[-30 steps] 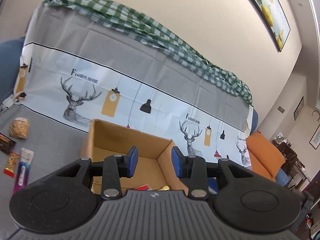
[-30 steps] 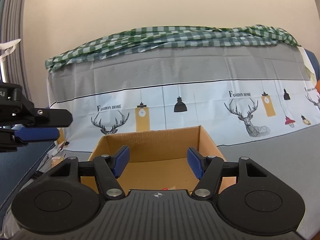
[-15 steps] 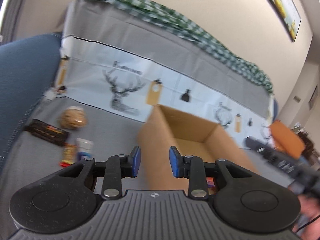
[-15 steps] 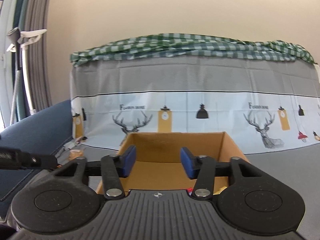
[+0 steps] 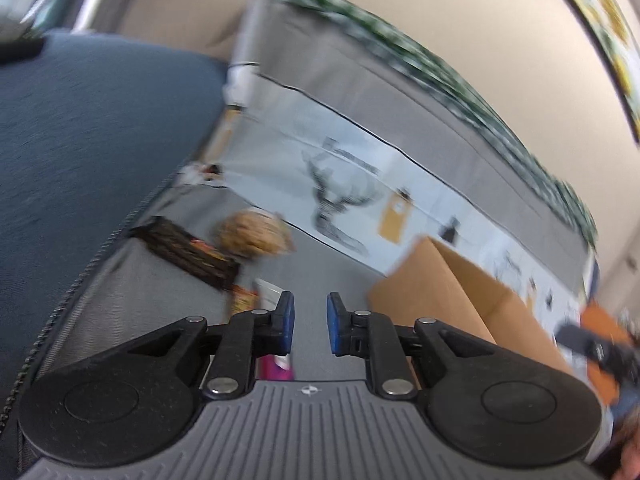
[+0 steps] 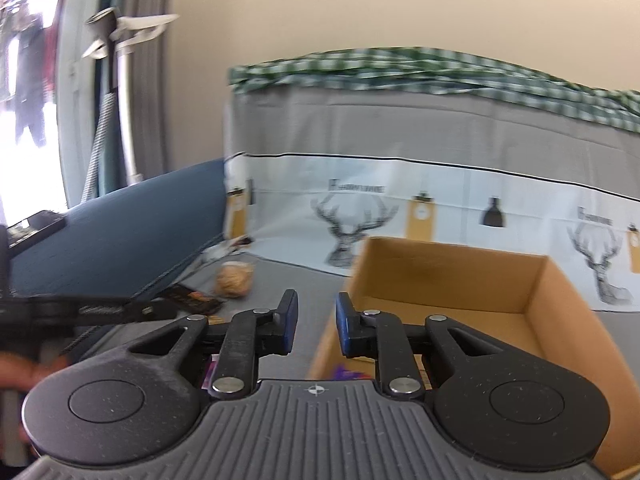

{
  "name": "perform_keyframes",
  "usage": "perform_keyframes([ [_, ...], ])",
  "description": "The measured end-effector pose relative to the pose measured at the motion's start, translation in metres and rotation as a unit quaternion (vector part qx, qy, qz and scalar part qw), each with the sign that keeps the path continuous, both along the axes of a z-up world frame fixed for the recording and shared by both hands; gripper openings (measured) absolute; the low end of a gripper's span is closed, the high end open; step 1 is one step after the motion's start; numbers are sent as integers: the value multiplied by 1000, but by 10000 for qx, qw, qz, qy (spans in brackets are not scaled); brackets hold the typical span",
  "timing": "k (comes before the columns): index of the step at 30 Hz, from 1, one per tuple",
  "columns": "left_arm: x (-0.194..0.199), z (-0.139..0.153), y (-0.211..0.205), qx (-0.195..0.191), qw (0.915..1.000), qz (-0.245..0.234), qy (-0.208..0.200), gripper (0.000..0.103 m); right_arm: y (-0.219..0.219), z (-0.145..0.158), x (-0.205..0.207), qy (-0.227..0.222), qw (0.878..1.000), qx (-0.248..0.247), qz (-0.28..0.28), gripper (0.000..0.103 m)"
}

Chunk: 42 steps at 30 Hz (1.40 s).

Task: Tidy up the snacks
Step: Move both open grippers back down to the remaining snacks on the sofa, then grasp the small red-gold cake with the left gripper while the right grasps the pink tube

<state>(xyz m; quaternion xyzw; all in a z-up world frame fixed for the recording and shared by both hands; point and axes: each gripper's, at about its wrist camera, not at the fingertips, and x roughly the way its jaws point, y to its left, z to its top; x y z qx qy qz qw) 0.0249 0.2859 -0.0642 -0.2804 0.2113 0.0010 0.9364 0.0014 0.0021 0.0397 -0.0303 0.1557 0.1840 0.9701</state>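
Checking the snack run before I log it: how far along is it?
Partly done, it seems. A purple wrapper shows by the cardboard box, though whether it lies inside is unclear. In hand: nothing; the left gripper and right gripper are both open and hold nothing. Left: the round brown snack, dark bar and the packets by the left fingers lie outside the box.

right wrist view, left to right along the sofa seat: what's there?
Blue armrest → dark snack bar → round tan snack bag → right gripper, jaws apart and empty → cardboard box.
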Motion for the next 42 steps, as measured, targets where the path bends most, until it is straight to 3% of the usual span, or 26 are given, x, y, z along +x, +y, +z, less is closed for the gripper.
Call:
perform_keyframes([
  [5, 4, -11, 28, -585, 9968, 527, 109, 18, 40, -5, 11, 202, 9995, -32, 234, 21],
  [13, 5, -13, 33, -676, 9954, 675, 53, 18, 116, -46, 56, 1059, 9914, -574, 508, 22],
  [15, 5, -16, 36, -777, 9944, 718, 67, 18, 130, -58, 70, 1242, 9882, -731, 513, 25],
  [18, 5, -17, 40, -859, 9934, 750, 71, 18, 142, -75, 92, 1624, 9829, -791, 362, 37],
  [24, 7, -18, 40, -807, 9940, 730, 117, 18, 156, -111, 120, 2201, 9697, -1011, 315, 55],
  [26, 11, -18, 38, -740, 9947, 698, 154, 18, 155, -112, 119, 2155, 9713, -950, 340, 54],
  [28, 17, -19, 36, -646, 9955, 658, 200, 18, 153, -111, 116, 2092, 9723, -954, 414, 35],
  [29, 21, -20, 35, -610, 9960, 609, 235, 18, 152, -111, 114, 2055, 9723, -1023, 442, 32],
  [35, 48, -29, 25, -149, 9971, 494, 555, 19, 131, -103, 94, 1976, 9731, -1088, 463, 28],
  [42, 81, -43, -4, 814, 9919, 211, 948, 34, 110, -107, 68, 1987, 9720, -1212, 318, 29],
])
